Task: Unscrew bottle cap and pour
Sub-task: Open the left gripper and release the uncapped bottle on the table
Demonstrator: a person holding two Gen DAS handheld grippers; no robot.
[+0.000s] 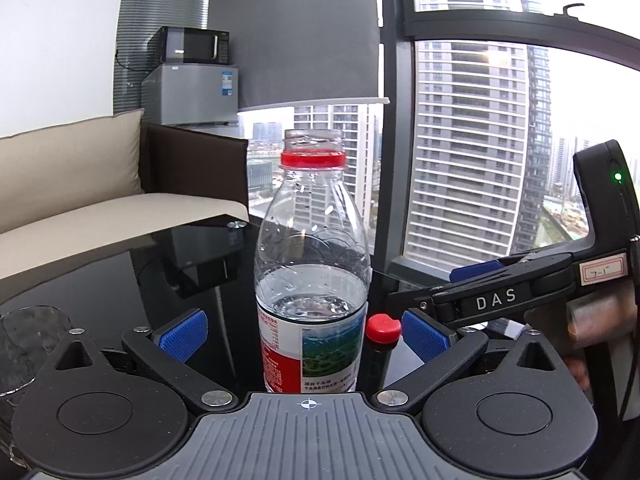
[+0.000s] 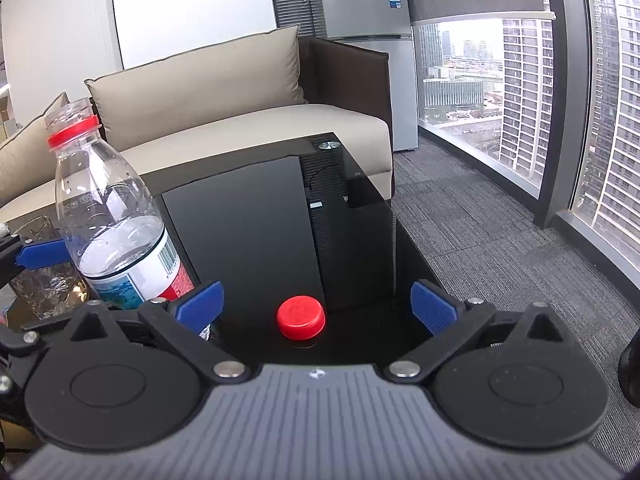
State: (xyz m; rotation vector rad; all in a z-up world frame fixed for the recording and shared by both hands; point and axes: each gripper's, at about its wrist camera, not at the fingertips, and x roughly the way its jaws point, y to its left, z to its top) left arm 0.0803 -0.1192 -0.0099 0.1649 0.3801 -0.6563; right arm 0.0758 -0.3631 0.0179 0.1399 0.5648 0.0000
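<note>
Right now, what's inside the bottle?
The bottle holds clear water up to about the top of its label, with droplets on the empty walls above. Its mouth is open; the red cap sits on the black table. The label hides the bottom.

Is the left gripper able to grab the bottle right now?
Probably yes. The left gripper is open, the bottle stands upright between its blue fingers, and nothing blocks it. The cap sits beside it.

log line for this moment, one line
stage: cap off | bottle: upright on table, open, part full | cap: on table | left gripper: open around bottle | right gripper: open | glass: not yet poured into
</note>
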